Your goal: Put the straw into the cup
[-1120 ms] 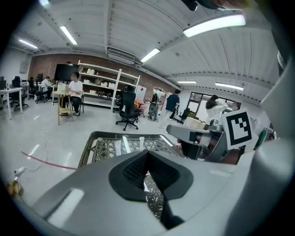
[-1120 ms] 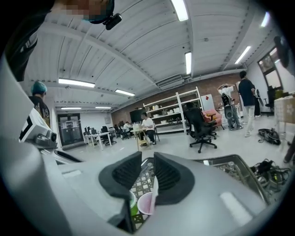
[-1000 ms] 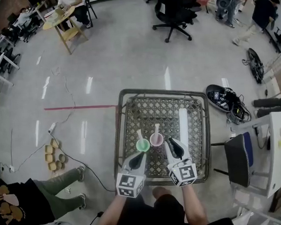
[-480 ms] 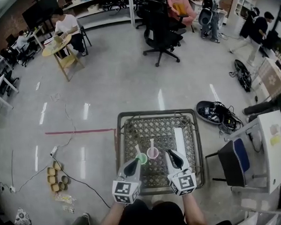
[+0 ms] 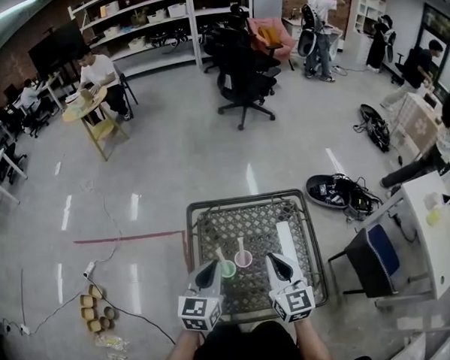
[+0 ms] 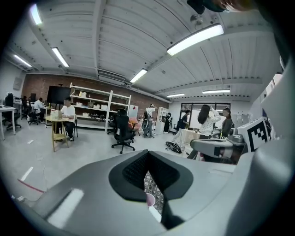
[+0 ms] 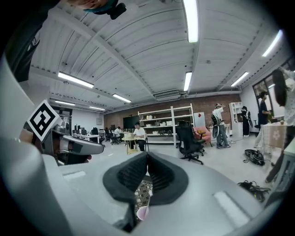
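Over the bench, the left gripper and right gripper have risen, closed and empty; straws stand in the cups, so the task looks done.

Looking steeply down from head height onto the lattice table, with left gripper and right gripper at the frame's bottom edge. Riding close behind each gripper's jaws, facing nearly level across the room. Sharing the pink cup, the shelves and the black office chair across all three views.
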A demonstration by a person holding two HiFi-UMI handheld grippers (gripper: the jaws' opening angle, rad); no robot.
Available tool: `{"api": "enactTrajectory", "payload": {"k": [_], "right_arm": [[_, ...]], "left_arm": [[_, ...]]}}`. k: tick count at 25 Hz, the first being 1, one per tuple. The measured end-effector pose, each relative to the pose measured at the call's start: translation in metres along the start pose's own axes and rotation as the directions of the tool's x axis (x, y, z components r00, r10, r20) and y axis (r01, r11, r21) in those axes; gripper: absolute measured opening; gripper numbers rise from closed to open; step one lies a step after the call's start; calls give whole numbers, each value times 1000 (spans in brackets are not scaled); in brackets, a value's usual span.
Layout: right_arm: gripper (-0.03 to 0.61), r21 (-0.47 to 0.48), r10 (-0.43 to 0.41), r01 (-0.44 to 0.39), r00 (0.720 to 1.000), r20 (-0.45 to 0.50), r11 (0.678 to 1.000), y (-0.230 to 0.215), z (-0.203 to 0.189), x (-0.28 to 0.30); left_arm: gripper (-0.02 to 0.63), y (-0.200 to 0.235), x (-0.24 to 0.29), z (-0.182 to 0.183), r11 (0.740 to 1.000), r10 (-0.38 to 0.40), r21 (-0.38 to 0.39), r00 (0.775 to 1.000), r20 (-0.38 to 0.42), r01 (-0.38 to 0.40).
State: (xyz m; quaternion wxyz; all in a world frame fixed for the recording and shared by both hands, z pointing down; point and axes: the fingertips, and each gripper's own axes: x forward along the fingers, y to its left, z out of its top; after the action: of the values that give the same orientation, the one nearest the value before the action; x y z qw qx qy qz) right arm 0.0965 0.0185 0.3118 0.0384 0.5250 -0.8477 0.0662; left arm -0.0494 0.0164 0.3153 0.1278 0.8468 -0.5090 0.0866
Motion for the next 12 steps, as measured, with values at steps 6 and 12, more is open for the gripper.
{"api": "enactTrajectory", "payload": {"k": [6,12], "right_arm": [[6,-3,1,-1,1000,27,1000,9,9,-7],[6,-8,-2,2,999,37,1000,4,9,-11]], "left_arm": [[6,-4,-6,6,1000,-22,14,1000,10,22],[6,-13,-1,2,999,-31,20,1000,8,30]]}}
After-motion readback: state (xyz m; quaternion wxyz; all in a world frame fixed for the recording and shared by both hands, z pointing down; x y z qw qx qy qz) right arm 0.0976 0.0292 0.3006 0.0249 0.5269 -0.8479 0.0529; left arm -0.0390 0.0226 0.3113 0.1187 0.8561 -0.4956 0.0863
